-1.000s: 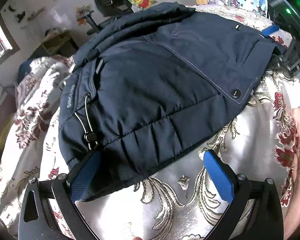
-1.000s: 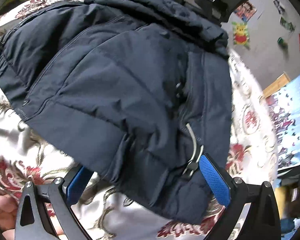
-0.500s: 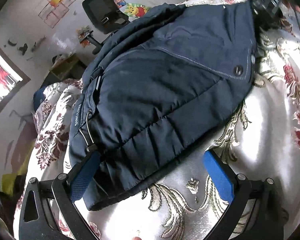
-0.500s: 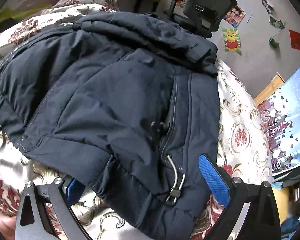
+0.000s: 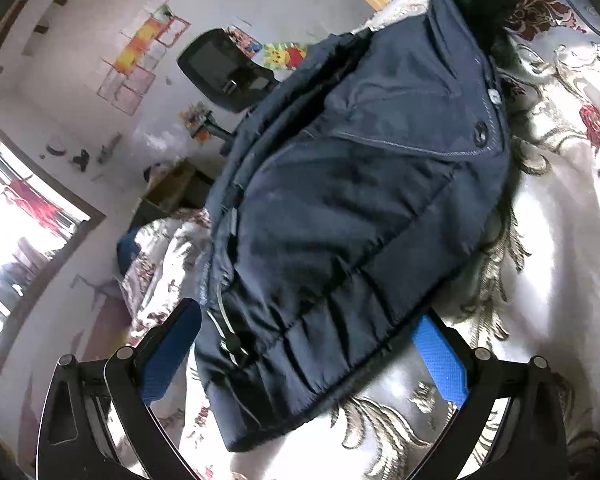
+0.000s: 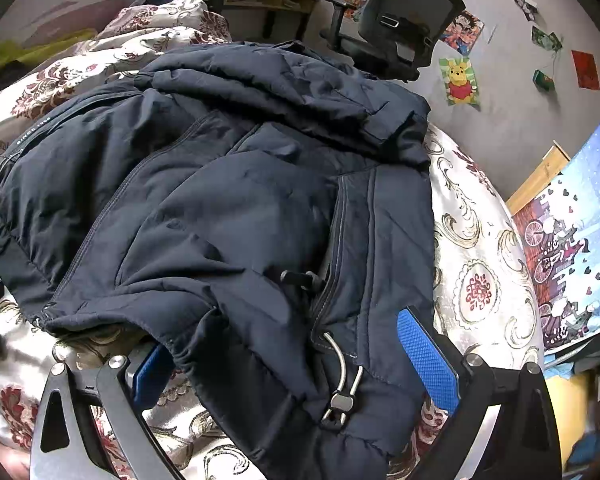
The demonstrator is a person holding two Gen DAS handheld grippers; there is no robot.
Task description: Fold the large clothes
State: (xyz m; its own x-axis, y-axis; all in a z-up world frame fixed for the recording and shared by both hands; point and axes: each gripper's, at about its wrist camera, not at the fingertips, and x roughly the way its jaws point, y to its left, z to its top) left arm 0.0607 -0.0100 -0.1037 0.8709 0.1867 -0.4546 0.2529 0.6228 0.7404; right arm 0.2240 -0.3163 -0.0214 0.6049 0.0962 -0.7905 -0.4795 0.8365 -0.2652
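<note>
Jacket, navy and padded, lies folded in a bulky heap on the floral bedspread, with both of your grippers set wide open around its near edge.

Your bedspread, cream satin with red and gold flowers, carries the whole garment, and a black office chair stands against the grey wall beyond the bed. Your left gripper has its blue pads spread wide with the hem lying between them, clamped on nothing. Your right gripper is just as far open; its left pad sits tucked under a lifted fold of the hem and its right pad rests beside the zipper edge, gripping nothing. A grey drawcord with a toggle hangs at the hem between your right fingers.
</note>
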